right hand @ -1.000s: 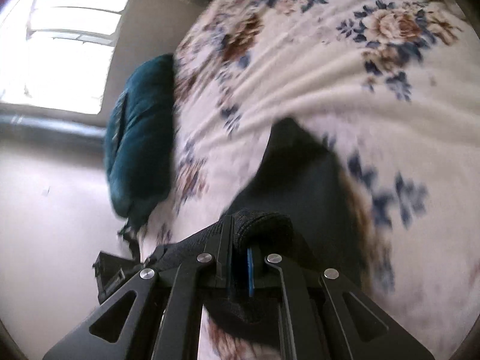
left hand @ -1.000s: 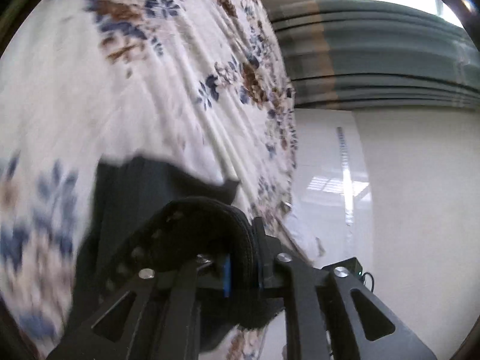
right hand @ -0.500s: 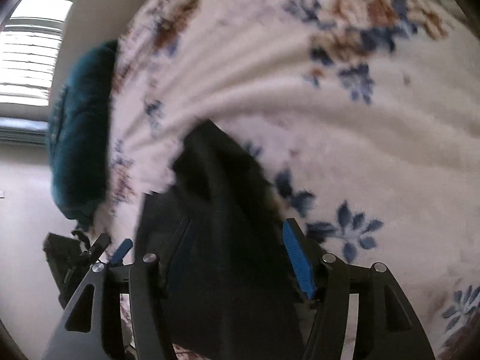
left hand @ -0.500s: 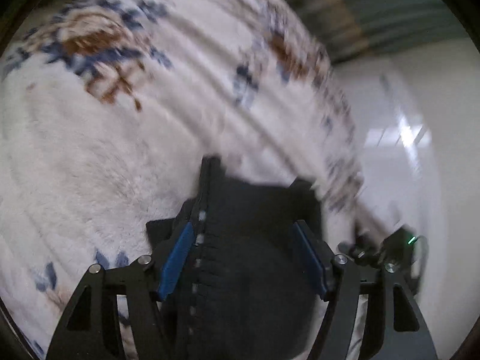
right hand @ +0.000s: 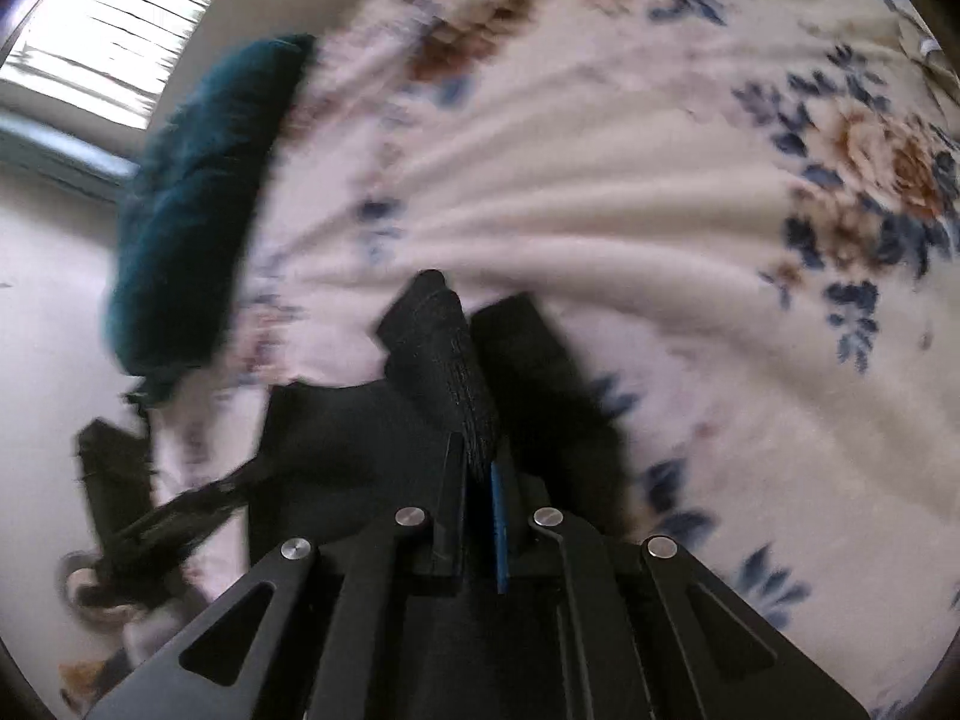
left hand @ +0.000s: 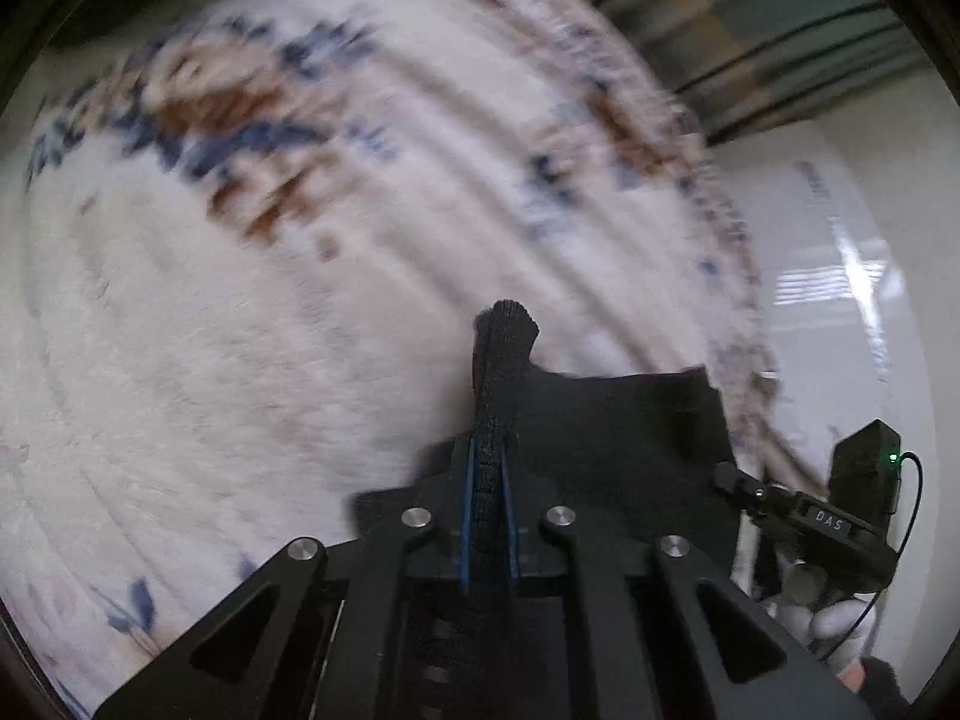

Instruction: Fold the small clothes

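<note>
We see the left claw (left hand: 487, 468) clamped on a bunched ribbed edge of the black garment (left hand: 624, 420), and the right claw (right hand: 477, 468) pinching another ribbed edge of it. The garment lies on the white floral blanket (right hand: 630, 192) near its edge. A teal cushion (right hand: 192, 210) sits beyond the blanket's border.
</note>
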`<state>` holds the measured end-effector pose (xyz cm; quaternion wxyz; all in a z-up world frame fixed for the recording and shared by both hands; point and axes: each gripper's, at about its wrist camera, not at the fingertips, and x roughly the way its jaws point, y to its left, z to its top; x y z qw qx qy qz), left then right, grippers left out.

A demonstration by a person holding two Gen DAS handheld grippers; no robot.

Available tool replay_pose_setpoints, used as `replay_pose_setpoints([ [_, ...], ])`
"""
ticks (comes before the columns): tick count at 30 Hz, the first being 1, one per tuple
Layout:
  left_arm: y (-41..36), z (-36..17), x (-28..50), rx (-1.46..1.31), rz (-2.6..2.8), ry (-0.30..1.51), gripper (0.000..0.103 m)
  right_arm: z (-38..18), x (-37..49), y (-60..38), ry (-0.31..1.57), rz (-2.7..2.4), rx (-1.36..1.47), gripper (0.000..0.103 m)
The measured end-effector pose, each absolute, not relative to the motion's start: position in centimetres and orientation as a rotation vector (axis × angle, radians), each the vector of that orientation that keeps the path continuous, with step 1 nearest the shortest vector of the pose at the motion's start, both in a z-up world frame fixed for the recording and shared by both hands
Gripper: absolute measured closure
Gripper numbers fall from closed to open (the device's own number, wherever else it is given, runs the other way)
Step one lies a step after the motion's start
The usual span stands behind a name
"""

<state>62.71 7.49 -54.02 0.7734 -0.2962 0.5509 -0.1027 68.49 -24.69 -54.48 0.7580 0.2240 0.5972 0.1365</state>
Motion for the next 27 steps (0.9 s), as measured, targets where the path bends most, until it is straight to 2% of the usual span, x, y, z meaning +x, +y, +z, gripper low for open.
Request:
replay_pose_setpoints([
  [4, 8.1, -55.2, 62.0, -0.687, -0.213, 1.233, 0.096, -57.7, 69.5, -25.1, 1.411, 0.283, 0.463, 0.095],
  [6, 8.4, -53.5, 60.7, -0.718, -0.235, 1.206, 0.086, -57.3, 69.2, -25.9, 1.421, 0.332, 0.507, 0.088],
  [8, 8.8, -51.4, 58.3, -0.738, -0.251, 1.151, 0.036, -56.7, 68.6, -27.0, 1.439, 0.388, 0.551, 0.046],
  [9, 9.0, -50.3, 56.6, -0.768, -0.265, 1.111, 0.028, -56.4, 68.2, -27.6, 1.438, 0.422, 0.570, 0.037],
  [10, 9.2, -49.6, 54.8, -0.795, -0.272, 1.080, 0.026, -56.3, 67.8, -28.1, 1.442, 0.449, 0.582, 0.029],
  [12, 9.3, -49.0, 50.6, -0.863, -0.265, 1.052, 0.025, -56.2, 66.9, -28.8, 1.479, 0.501, 0.603, 0.028],
  [14, 8.9, -49.6, 46.4, -0.920, -0.251, 1.045, 0.025, -57.1, 66.4, -29.0, 1.524, 0.534, 0.608, 0.018],
  [19, 6.6, -55.0, 38.2, -1.215, -0.191, 1.094, 0.025, -61.1, 66.4, -26.8, 1.615, 0.642, 0.605, 0.015],
  [22, 4.3, -58.6, 37.6, -1.326, -0.200, 1.097, 0.025, -64.1, 66.7, -24.6, 1.667, 0.727, 0.623, 0.014],
  [25, 2.8, -60.8, 40.0, -1.334, -0.213, 1.077, 0.025, -65.5, 66.9, -22.6, 1.669, 0.796, 0.642, 0.005],
  [27, 3.0, -61.7, 41.7, -1.345, -0.187, 1.036, 0.025, -65.8, 67.1, -22.0, 1.667, 0.818, 0.664, 0.004],
])
